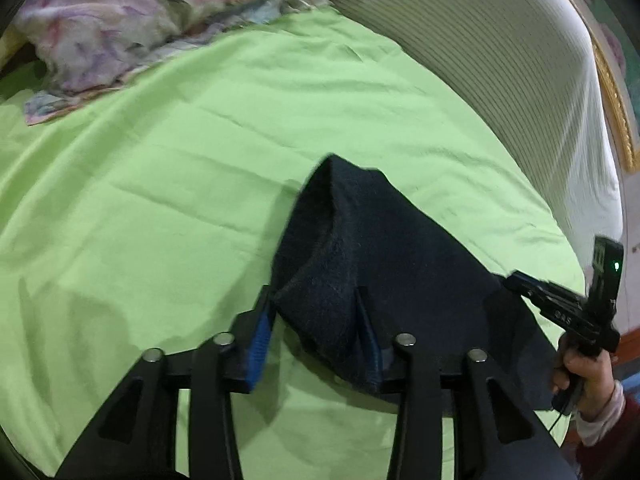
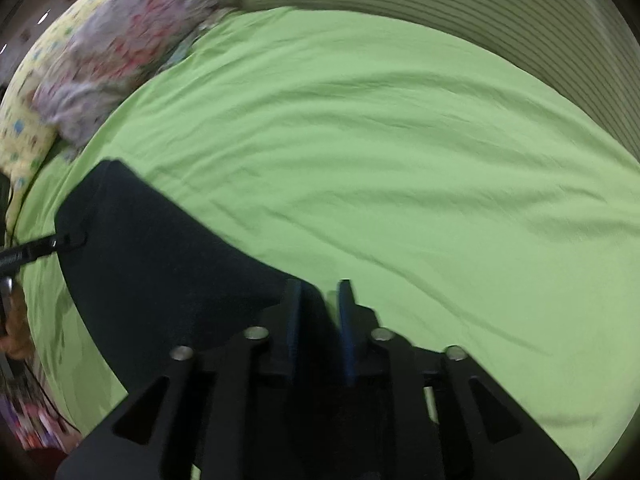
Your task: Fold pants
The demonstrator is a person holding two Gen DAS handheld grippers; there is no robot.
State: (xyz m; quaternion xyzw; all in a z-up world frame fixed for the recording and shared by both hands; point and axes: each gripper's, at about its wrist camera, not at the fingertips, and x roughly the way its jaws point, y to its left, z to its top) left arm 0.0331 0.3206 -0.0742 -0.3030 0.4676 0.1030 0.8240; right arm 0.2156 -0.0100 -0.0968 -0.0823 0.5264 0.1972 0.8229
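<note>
Dark navy pants (image 1: 380, 248) hang lifted above a green bedsheet (image 1: 180, 160). My left gripper (image 1: 316, 296) is shut on a bunched edge of the pants; cloth fills the gap between its blue pads. My right gripper (image 2: 320, 292) is shut on the other end of the pants (image 2: 160, 248), with cloth between its fingers. The right gripper also shows at the right edge of the left wrist view (image 1: 516, 280), holding the cloth. The left gripper's tip shows at the left edge of the right wrist view (image 2: 60, 242). The pants stretch between both grippers.
A floral blanket (image 1: 120, 20) and a patterned pillow (image 2: 24, 128) lie at the far left of the bed. A white striped headboard or cushion (image 1: 500, 60) borders the bed's far right side. The green sheet (image 2: 400, 160) spreads wide ahead.
</note>
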